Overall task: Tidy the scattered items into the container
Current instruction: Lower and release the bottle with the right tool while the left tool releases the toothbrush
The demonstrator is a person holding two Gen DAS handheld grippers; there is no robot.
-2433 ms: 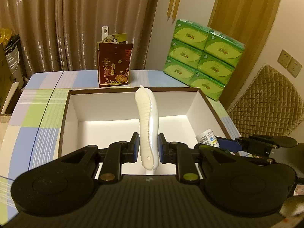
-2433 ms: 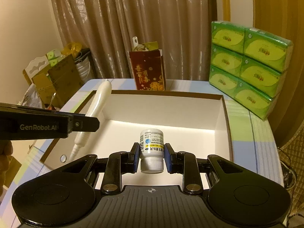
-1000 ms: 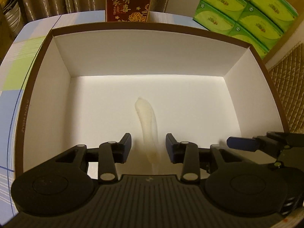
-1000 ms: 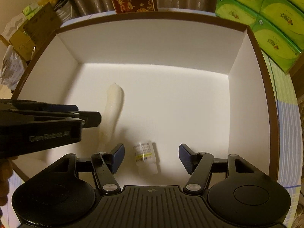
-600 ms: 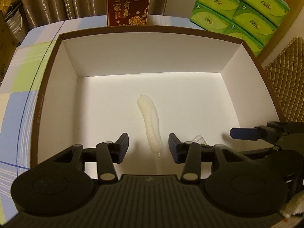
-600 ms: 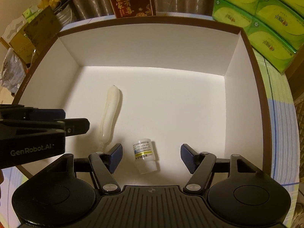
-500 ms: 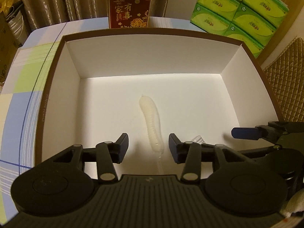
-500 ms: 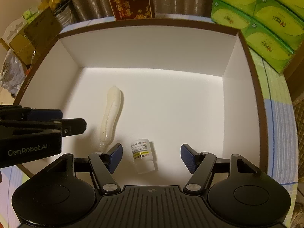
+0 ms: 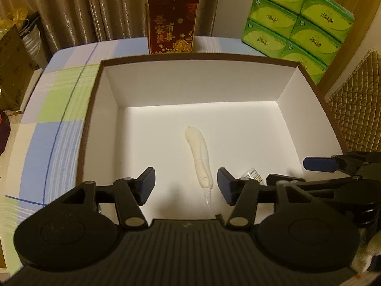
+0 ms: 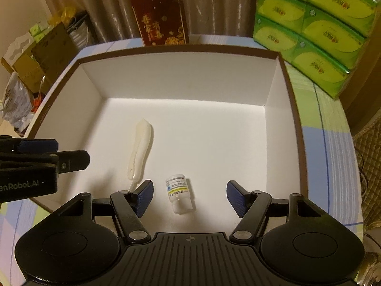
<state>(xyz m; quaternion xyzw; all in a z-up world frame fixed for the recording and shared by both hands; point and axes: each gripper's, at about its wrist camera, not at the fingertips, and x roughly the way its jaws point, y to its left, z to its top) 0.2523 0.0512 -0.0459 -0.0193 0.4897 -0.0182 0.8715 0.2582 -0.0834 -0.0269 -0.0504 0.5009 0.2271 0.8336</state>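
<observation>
White cardboard lines the inside of the big brown-rimmed box that fills the middle of both views, standing on a table covered in a blue, green and white checked cloth. On the box floor lies a long, ribbed, cream-white plastic piece with a thin tip, stretched from the centre toward the lower edge of the frame. Just beside it, lower and to the right in the right wrist view, a small white medicine bottle with a printed label lies on its side, cap toward the bottom of the frame.

Hanging over the box floor, the left gripper has its jaws spread; they have just been opening, and the cream piece shows in the gap between them without either pad touching it. The right gripper has its jaws parted wide too, with the bottle lying loose on the floor below the gap, clear of both blue pads.

Behind the box, at the top of the frame, stands a dark red paper bag with gold lettering. A stack of green tissue packs sits at the upper right, before brown curtains.
</observation>
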